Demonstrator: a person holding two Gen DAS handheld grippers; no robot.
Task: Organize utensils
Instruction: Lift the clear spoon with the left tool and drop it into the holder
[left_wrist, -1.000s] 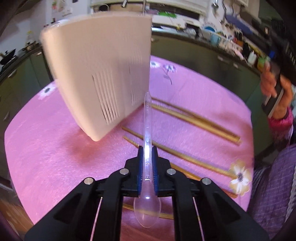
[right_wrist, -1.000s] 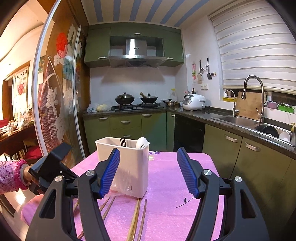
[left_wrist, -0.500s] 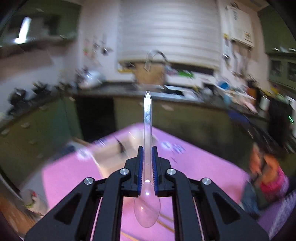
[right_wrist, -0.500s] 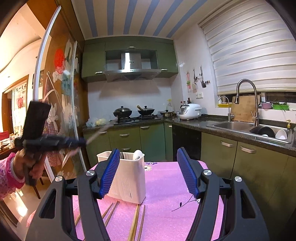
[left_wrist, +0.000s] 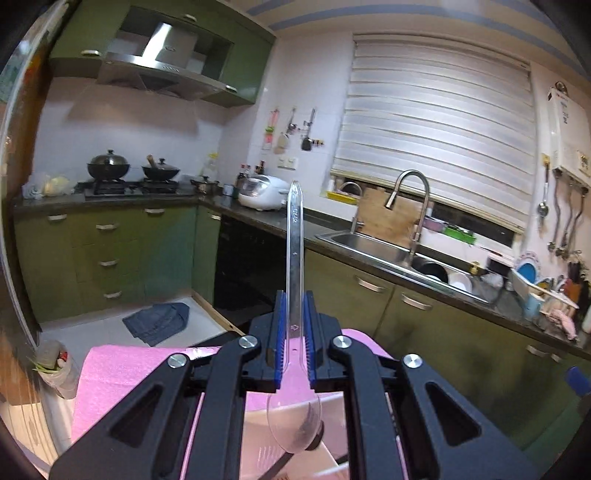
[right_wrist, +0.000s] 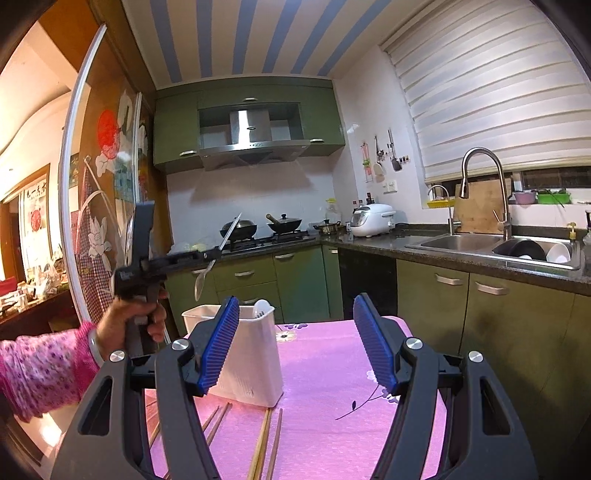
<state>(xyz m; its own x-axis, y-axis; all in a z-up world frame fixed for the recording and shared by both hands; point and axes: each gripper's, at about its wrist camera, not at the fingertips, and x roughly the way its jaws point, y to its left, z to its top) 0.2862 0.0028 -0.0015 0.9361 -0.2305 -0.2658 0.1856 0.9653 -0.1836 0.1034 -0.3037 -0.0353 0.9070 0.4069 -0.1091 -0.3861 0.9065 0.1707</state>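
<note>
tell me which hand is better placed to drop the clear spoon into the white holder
Left. The left gripper is already shut on the clear spoon, raised above the white holder. The right gripper is open and empty, its fingers low by the chopsticks.

The right claw (right_wrist: 295, 343) gapes over the pink tabletop (right_wrist: 332, 424); the left claw (right_wrist: 214, 254) lifts a clear spoon (right_wrist: 207, 273) above the white holder (right_wrist: 255, 369).

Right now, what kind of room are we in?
A home kitchen, most likely: a sink with a tall faucet, woks on a gas stove under a range hood, and green cabinets.
</note>
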